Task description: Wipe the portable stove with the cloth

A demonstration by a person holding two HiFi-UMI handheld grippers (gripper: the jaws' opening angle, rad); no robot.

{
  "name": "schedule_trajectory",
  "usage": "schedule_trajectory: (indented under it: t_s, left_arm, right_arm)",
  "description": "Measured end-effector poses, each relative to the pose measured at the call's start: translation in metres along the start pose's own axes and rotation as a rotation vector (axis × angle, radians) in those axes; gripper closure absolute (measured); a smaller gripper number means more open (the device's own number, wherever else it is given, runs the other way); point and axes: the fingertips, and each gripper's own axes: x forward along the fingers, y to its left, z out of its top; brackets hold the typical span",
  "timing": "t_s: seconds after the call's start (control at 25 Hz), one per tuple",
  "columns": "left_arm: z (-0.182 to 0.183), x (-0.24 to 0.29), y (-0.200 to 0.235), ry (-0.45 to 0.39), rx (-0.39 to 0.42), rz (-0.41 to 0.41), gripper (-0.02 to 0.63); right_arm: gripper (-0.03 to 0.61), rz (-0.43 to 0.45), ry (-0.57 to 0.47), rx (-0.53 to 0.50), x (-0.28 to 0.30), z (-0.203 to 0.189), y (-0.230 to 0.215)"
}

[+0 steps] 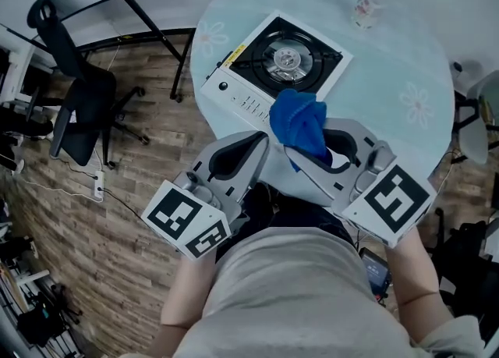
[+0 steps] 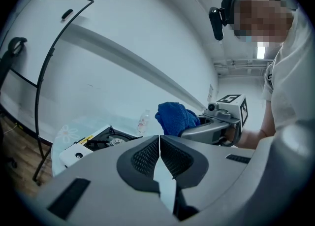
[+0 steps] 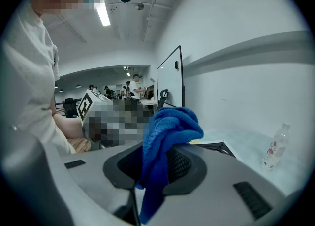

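Jaws of the right gripper (image 3: 156, 161) are clenched on the blue cloth (image 3: 170, 124), while those of the left gripper (image 2: 159, 144) are pressed together with nothing between them.
The cloth's long axis follows the line of the right jaws. Its bunched end bulges out past their tips and a thinner tail trails back between the pads toward the handle. In the head view the bunch hangs just ahead of the right jaws, over the near edge of the portable stove (image 1: 273, 64). The stove sits slantwise on the pale blue surface (image 1: 398, 68), its knob edge turned toward both jaws and its burner beyond them. Left jaws point at that same edge from just beside the cloth. A clear bottle (image 1: 368, 7) stands well beyond the stove.
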Motion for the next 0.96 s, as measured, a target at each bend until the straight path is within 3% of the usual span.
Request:
schedule_trajectory:
  t_s: [0.96]
  left_arm:
    - [-0.012,-0.006,-0.001,-0.009,-0.065,0.015,0.589]
  right_arm:
    - [0.476,0.043,0.05,0.014,0.005,-0.02,0.017]
